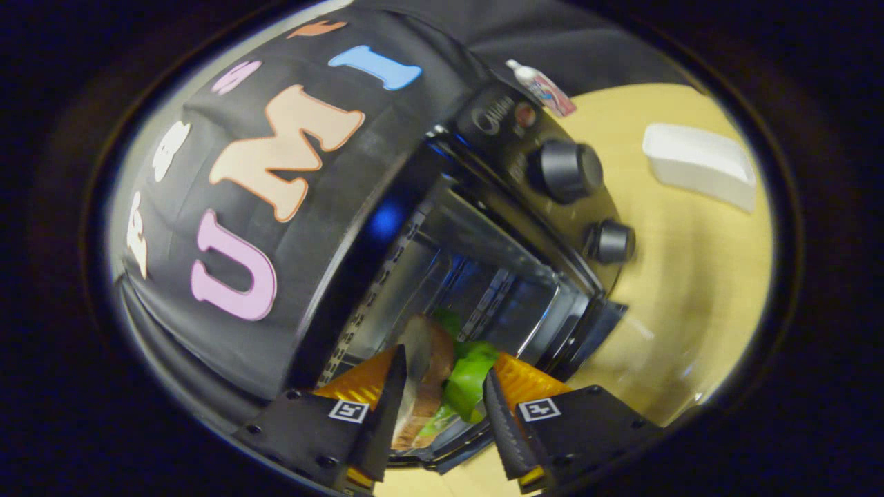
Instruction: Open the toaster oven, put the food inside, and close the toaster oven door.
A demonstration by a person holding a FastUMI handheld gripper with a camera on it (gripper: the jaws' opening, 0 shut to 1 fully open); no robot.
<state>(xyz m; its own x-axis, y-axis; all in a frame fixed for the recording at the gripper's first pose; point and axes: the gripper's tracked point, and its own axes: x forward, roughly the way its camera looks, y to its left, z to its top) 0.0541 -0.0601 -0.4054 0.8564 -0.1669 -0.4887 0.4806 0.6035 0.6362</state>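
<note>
Sandwich [442, 379] clamped between both fingers of gripper [442, 404], held at mouth of toaster oven [483, 228]; oven door open, cavity bare; white box [701, 172] lying near worktop [690, 290] edge.

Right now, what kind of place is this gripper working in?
Probably a mock kitchen set up in a recording booth. An open toaster oven stands on a light wooden table before a black cloth wall, and the hand-held gripper holds a sandwich at the oven's mouth.
</note>
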